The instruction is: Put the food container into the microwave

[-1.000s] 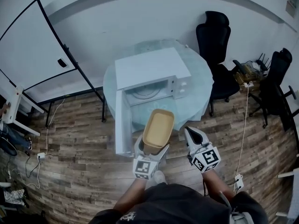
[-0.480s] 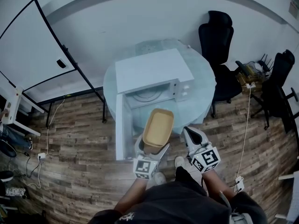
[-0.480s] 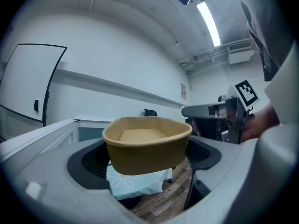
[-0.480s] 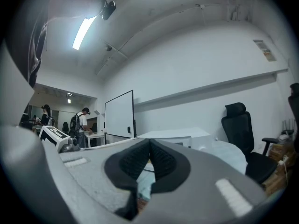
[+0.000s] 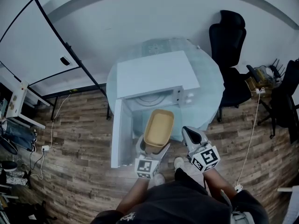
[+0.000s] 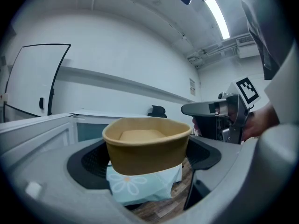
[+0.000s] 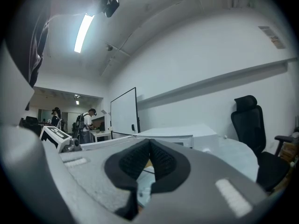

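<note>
White door (image 5: 120, 133) first, far left: it stands swung wide, hinged on the left side of the microwave (image 5: 154, 73), edge toward you, so it leaves the mouth free.

Next over, your left claw (image 5: 153, 147) is clenched on the food container (image 5: 159, 127), one pad pressed to each side of its near end. That tan tub is in the air, level, open side up and looking empty, hanging over the near edge of the tabletop (image 5: 211, 91) with wood floor (image 5: 84, 143) below its near end.

Now the relation that matters. The tub's long axis runs straight away from you, out of the claw and toward the cavity (image 5: 150, 97). Its far rim sits just short of the mouth, not yet inside. The cavity lies dead ahead and a shade to the left of the tub's centre line. My read is that you need a straight push forward with a small drift left, keeping the near left corner off the open door.

The mouth looks wider than the tub is across, so going in lengthways should fit. Height I can't judge from here, so keep it level and low over the glass turntable.

Rightmost, your right claw (image 5: 190, 134) is closed tight on nothing, pads touching, parked just beside the tub's right flank. The left arm has the job. The right is near enough to steady things but isn't needed.
</note>
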